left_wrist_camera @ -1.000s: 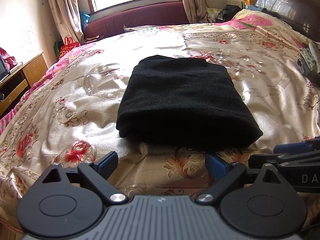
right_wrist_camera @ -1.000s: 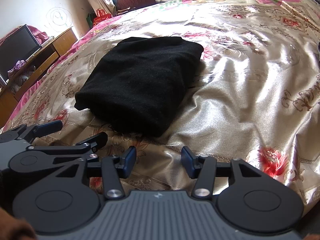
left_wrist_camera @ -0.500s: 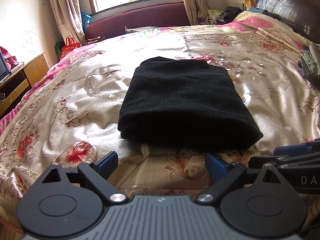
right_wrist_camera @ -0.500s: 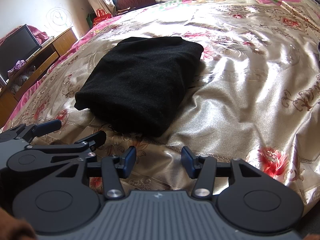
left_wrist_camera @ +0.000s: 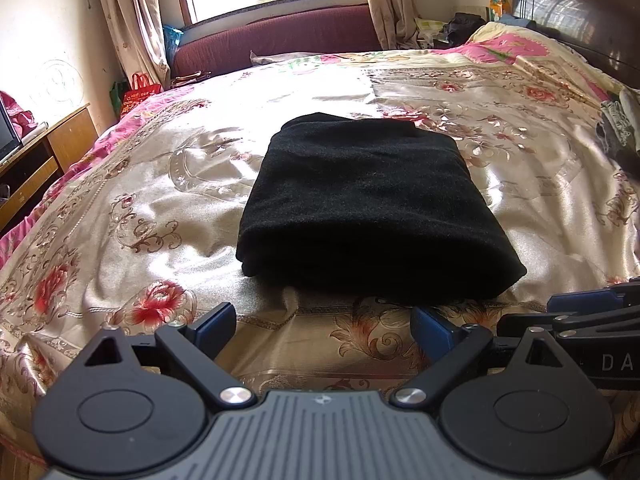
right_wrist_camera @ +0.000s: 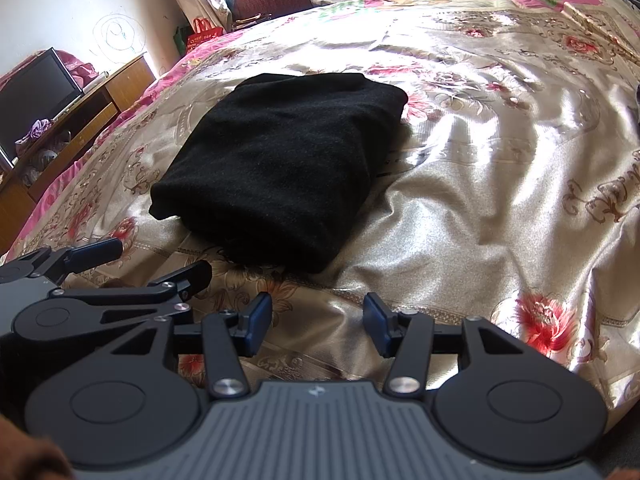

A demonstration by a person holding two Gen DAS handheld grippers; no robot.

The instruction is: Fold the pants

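Observation:
The black pants (left_wrist_camera: 368, 200) lie folded into a neat rectangle on the floral satin bedspread (left_wrist_camera: 140, 208). They also show in the right wrist view (right_wrist_camera: 280, 160). My left gripper (left_wrist_camera: 324, 326) is open and empty, just short of the pants' near edge. My right gripper (right_wrist_camera: 316, 320) is open and empty, near the pants' near right corner. The right gripper's fingers (left_wrist_camera: 580, 308) show at the right edge of the left wrist view. The left gripper (right_wrist_camera: 132, 264) shows at the left of the right wrist view.
A dark wooden headboard (left_wrist_camera: 580, 8) stands at the far right. A pile of clothes (left_wrist_camera: 618, 128) lies at the bed's right side. A maroon sofa (left_wrist_camera: 280, 40) sits under the window. A wooden TV cabinet (right_wrist_camera: 80, 120) with a television (right_wrist_camera: 36, 92) stands left of the bed.
The left wrist view has tilted slightly, so the pants sit a little lower in it. Both grippers stay open and the pants have not moved.

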